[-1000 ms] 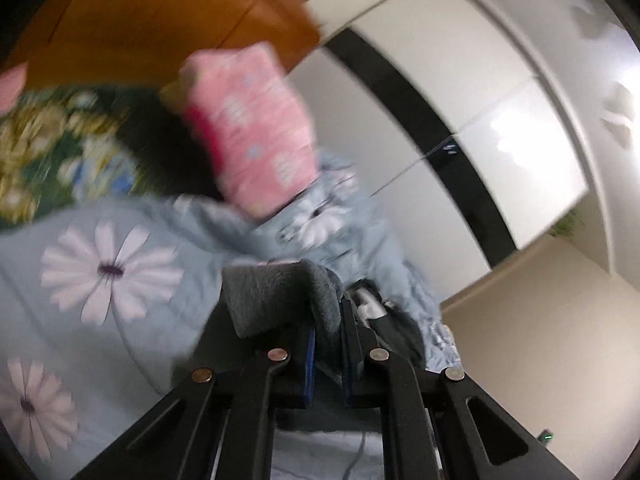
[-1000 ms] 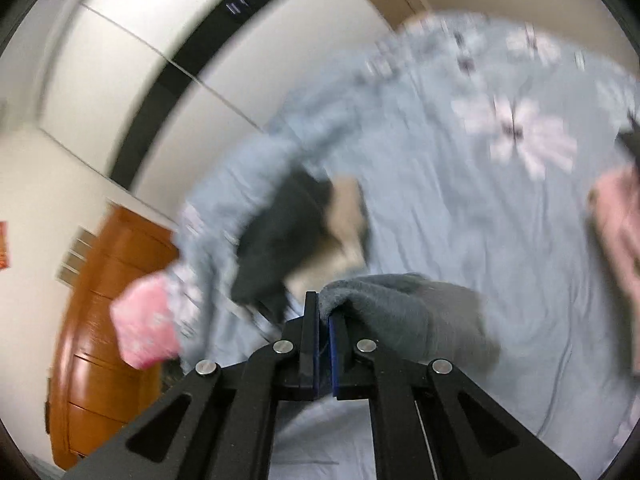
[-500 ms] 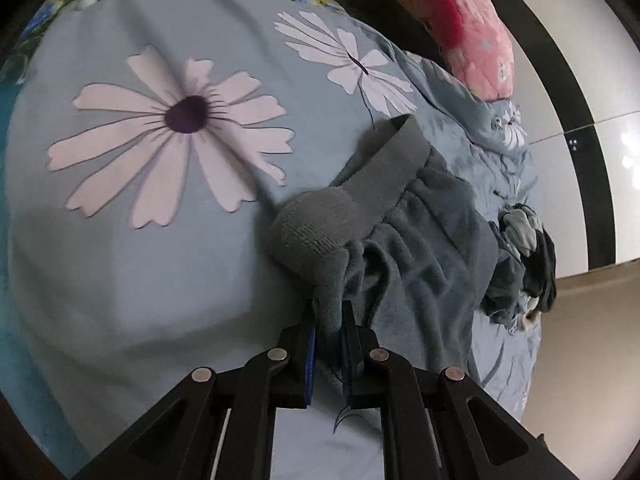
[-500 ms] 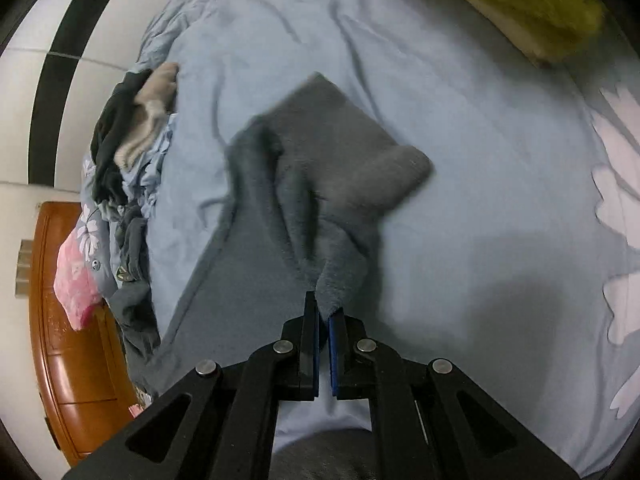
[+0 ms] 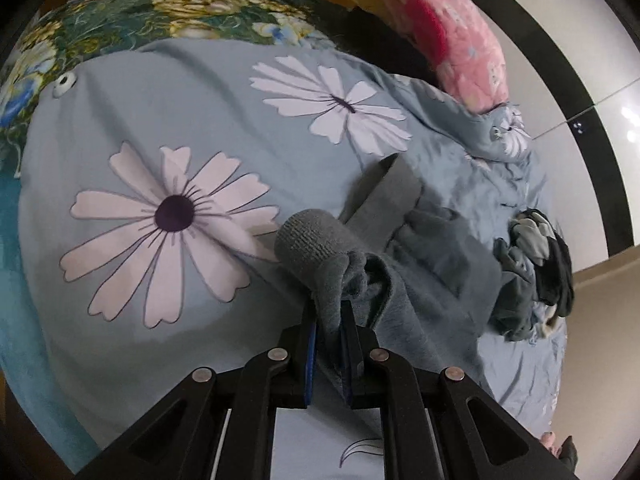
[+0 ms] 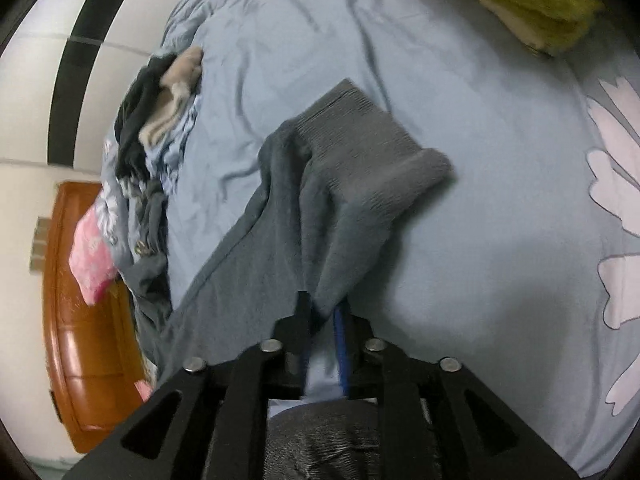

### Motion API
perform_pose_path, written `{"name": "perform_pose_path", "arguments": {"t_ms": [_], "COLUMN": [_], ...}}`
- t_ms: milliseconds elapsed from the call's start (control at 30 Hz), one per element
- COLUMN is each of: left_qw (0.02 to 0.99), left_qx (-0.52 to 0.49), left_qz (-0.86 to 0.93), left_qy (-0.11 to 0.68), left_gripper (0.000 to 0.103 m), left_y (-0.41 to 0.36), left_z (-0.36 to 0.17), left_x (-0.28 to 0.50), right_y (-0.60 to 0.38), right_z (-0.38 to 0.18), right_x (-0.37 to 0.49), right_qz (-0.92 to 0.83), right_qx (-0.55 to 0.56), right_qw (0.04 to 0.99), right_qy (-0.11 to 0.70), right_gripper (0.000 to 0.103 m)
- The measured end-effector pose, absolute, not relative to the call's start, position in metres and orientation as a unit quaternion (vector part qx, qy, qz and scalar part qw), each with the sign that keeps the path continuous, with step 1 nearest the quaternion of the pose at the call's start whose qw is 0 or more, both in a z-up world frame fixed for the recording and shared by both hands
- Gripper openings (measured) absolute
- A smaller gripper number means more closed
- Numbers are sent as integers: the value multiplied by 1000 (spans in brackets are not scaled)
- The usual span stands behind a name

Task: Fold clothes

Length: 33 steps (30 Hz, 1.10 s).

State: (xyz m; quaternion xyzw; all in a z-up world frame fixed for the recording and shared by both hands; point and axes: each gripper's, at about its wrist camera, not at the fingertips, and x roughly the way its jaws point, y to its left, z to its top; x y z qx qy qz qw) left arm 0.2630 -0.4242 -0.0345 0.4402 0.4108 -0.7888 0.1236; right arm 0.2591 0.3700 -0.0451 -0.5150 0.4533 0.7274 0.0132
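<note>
Two grippers work over a wide bed [image 5: 132, 288] spread with a pale blue flowered sheet [image 6: 500, 208], which fills most of both views. On it, spread loosely, lies the grey garment [image 5: 436, 280] (a fleecy sweater or sweatshirt by the look of it, with ribbed knit bands). Its body runs along the sheet, and one ribbed cuff or hem [image 6: 372, 152] is turned up in a soft hump near the middle of the bed.

Beyond the garment, toward the edge of the bed by the white wardrobe, sits a heap of other clothes [image 5: 532, 264], dark and beige pieces tangled together and clearly unfolded. A pink pillow [image 5: 452, 32] lies near the wooden headboard.

Smallest are the tools. The left gripper [image 5: 329, 320] is clenched on a bunch of grey fabric, which rises out between its blue pads. The right gripper [image 6: 325, 312] has its jaws a little apart; grey fabric reaches into the gap, but I cannot tell whether it is truly pinched or only lying there.

As for progress, I judge the task barely begun: the garment has been laid on the bed but shows no neat crease, its sleeves are not squared, and the heap waits untouched.
</note>
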Motion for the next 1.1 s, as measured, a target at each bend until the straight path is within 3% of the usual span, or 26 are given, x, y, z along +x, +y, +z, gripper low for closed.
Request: {"name": "perform_pose_path", "arguments": {"t_ms": [33,133,433,467,500,533,600,867,967,1100], "left_qw": [124,130,131,131,131,130,129,78,103,130], "left_qx": [440,437,445,444,443,444,447,400,435,457], "left_qz": [-784,-763,-762,-763,-763,-765,-768,-823,-805,-773], "left_qy": [421,457,452,452,452,448,441,396,390,420], "left_gripper": [10,13,14,14,14,14,14,11,12,11], "left_y": [-427,-431,-423,-422,-421,-420,-418,-401,-401,-405], "left_z": [-38,-49,-37,-35,-33,-30,-27,11,-17,-52], "left_x": [266,276,276,276,275,274,271,275,282,299], "right_y": [374,390,421,422,420,420,420,435,441,445], "right_z": [-47,-51,-84,-84,-83,-80,-71,22,-9,-49], "right_x": [263,273,269,268,266,263,259,285,305,324], "right_qz": [726,723,672,671,672,674,684,805,795,754], "right_qx": [-510,-487,-444,-436,-432,-431,-431,-340,-387,-421], "right_qw": [18,41,87,87,83,80,74,7,51,92], "right_qy": [460,488,586,593,596,595,584,486,464,496], "right_gripper": [29,38,41,40,32,17,6,4,4,4]}}
